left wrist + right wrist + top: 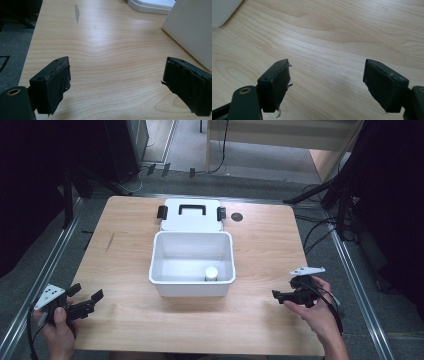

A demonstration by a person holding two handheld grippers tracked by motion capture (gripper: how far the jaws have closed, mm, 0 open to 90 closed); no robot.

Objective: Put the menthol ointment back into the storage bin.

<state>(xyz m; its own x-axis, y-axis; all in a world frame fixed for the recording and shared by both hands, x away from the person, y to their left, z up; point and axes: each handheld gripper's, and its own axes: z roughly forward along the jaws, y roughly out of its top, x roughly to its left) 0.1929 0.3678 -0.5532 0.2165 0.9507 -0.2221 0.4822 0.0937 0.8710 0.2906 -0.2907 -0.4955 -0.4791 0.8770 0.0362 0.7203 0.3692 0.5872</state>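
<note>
Worktop: a pale wooden table (pixel 260 320) with a dark streak (pixel 109 242) near its left edge and a small black round disc (pixel 236 217) near the far edge, right of the lid.
Storage box: a white plastic box (pixel 192 287) stands open at the middle of the worktop, a little toward the far edge; its side wall shows at the right of the left gripper view (pixel 192 30).
Lid: the white lid (pixel 190 222) lies flat behind the box, touching its far rim, with a black handle (pixel 192 209) and a black latch (pixel 162 211) at each end.
Contents: a small white cylindrical container (pixel 211 272) stands upright inside the box, in its near right corner.
Left gripper: left gripper (pixel 86 301) is held low at the near left corner of the worktop, well apart from the box; its jaws stand wide apart with bare wood between them (pixel 116 82).
Right gripper: right gripper (pixel 279 295) is near the right edge, toward the near side, apart from the box; its jaws are parted and nothing is between them (pixel 327 82).
Hands: the left hand (pixel 57 327) and right hand (pixel 315 312) each grasp a gripper body from the near edge.
</note>
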